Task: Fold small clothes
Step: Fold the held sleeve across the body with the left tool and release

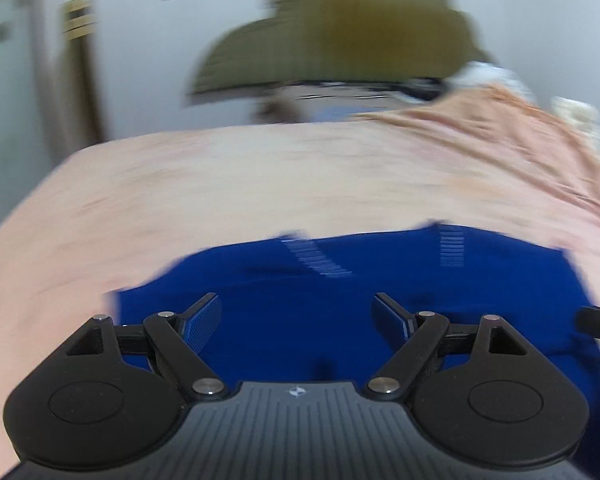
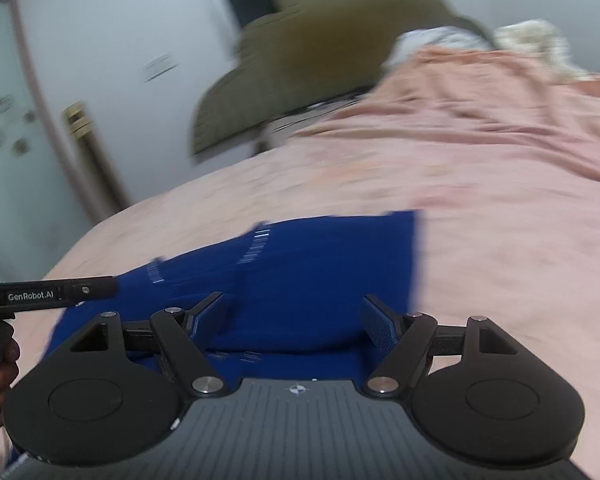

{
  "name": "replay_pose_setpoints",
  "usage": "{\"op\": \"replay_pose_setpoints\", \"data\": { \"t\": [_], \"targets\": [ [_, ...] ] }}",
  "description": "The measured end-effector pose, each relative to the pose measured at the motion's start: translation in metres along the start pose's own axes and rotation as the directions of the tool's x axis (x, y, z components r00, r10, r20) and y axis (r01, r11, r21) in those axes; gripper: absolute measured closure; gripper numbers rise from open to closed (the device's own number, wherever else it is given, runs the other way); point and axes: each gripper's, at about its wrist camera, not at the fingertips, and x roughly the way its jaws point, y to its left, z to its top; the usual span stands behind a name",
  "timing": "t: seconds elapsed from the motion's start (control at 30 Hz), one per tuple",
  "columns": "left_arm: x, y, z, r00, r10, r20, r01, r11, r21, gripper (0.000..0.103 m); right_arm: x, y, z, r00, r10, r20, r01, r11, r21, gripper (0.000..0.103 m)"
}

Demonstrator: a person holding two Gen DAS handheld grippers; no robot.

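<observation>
light: soft, even | blur: heavy, probably motion | edges: fisheye-bent

The garment lies flat on the bed cover, near the front edge of it. In the left wrist view the left gripper is over the garment, with cloth under both fingers. At the right border of this view a part of the right gripper comes in. In the right wrist view the right gripper stands over the right half of the garment, and the left gripper enters from the left, over the left edge of the garment. Behind the bed stands a padded headboard. Right of it, at the far end of the cover, lie some crumpled cloths. A wall is at the left behind.
</observation>
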Motion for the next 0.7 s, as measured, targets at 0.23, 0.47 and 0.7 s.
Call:
{"op": "replay_pose_setpoints", "data": {
  "t": [0.23,0.47,0.7],
  "targets": [
    [0.015,0.045,-0.019,0.996,0.065,-0.065,-0.071,0.994,-0.083,0.02,0.057,0.061,0.008,0.994,0.005,-0.105,-0.031,0.969,-0.243,0.026],
    [0.041,0.034,-0.04,0.986,0.104,-0.127,-0.105,0.994,-0.003,0.02,0.109,0.099,-0.004,0.975,-0.193,-0.109,0.113,0.857,-0.503,0.026],
    [0.04,0.034,-0.054,0.99,0.097,-0.106,-0.096,0.995,0.007,0.018,0.056,0.012,0.01,0.941,-0.335,0.039,0.331,0.94,0.086,0.018]
  ]
}}
